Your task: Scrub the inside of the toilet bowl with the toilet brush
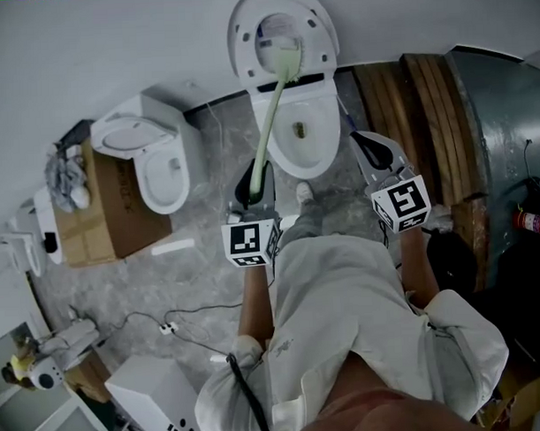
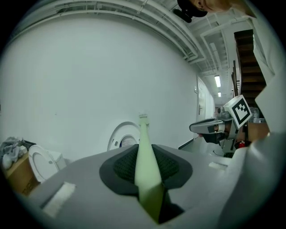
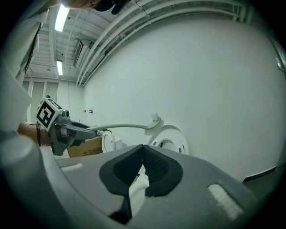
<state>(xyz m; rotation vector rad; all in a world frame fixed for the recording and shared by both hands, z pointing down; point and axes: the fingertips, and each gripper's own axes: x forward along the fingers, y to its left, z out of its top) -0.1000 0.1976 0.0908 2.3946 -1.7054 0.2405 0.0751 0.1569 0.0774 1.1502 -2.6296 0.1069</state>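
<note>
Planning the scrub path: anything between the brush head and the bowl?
Nothing visible. The seat is raised and the bowl open; the toilet brush in the left gripper has its head up by the seat.

Handle butt of the pale green plastic toilet brush (image 2: 143,129) lost inside the left gripper (image 2: 144,150), jaws clamped on it; bristle end too small to read. White ceramic toilet bowl (image 3: 134,192) showed only as a sliver below the right gripper (image 3: 143,150), jaws met at tips. Red fire extinguisher (image 1: 534,220) cut by right edge.

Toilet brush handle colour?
Pale green; the toilet brush handle shows best in the left gripper view.
</note>
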